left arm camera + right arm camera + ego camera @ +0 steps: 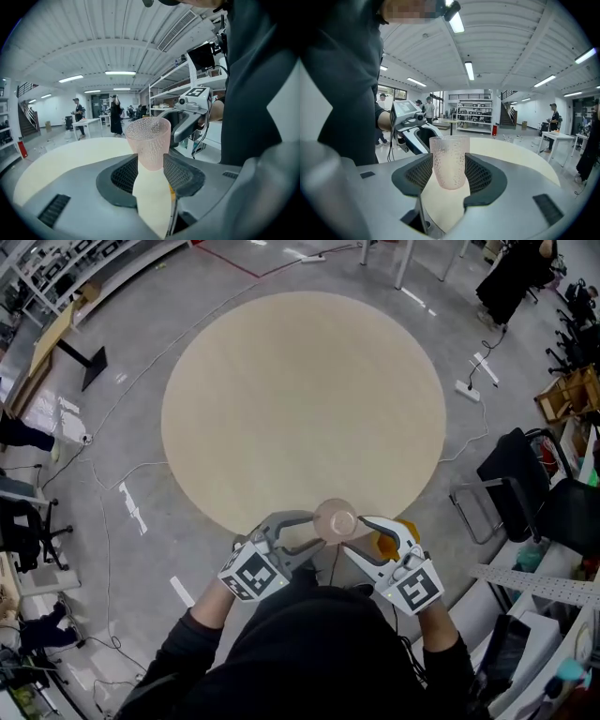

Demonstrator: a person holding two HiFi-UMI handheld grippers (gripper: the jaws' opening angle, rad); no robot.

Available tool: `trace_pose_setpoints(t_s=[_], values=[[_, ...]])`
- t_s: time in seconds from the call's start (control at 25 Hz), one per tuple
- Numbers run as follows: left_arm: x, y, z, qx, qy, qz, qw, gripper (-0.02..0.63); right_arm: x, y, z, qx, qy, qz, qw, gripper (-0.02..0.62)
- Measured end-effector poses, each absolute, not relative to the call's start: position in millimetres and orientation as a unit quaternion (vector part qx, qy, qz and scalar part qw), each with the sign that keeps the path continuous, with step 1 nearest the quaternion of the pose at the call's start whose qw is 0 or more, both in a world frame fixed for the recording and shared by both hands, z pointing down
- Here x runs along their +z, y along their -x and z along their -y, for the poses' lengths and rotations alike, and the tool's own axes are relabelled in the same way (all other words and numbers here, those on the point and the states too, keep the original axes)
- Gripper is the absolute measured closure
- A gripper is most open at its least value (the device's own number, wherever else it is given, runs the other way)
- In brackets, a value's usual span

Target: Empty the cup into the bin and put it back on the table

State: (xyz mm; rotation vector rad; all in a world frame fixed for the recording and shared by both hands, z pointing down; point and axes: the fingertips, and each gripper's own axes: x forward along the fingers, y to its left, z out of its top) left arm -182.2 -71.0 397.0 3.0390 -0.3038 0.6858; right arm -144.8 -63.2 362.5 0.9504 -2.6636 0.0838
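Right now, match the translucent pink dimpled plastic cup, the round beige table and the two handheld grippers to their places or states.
1 pink cup
2 beige table
3 left gripper
4 right gripper

A shut on pink cup, at head view's right
B upright between both pairs of jaws
C shut on pink cup, at head view's left
D stretching ahead of the person

Pairs: 1-B, 2-D, 3-C, 4-A

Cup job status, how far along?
Apparently done: the cup looks empty, so the dumping seems finished. In hand: it is upright at the near edge of the table, with the left gripper and right gripper both closed on it. Left: set it down, if not already, and release.
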Motion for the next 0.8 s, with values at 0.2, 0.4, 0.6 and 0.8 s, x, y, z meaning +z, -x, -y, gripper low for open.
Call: trace_pose_setpoints(t_s=[0.2,0.4,0.6,0.8], values=[[417.0,217.3,97.8,0.227,-0.968,0.105,0.022,0.422,386.2,178.5,91.4,0.053,-0.322,0.930,0.171,0.374],[443.1,237.3,112.6,0.259,-0.958,0.121,0.016,0.422,415.9,198.4,109.3,0.054,-0.299,0.929,0.210,0.374],[469.3,241.6,126.1,0.277,-0.949,0.145,0.046,0.422,442.6,202.7,125.0,0.061,-0.277,0.932,0.224,0.374],[496.0,241.5,146.3,0.313,-0.933,0.169,0.047,0.422,469.9,203.1,146.9,0.052,-0.258,0.932,0.250,0.374]])
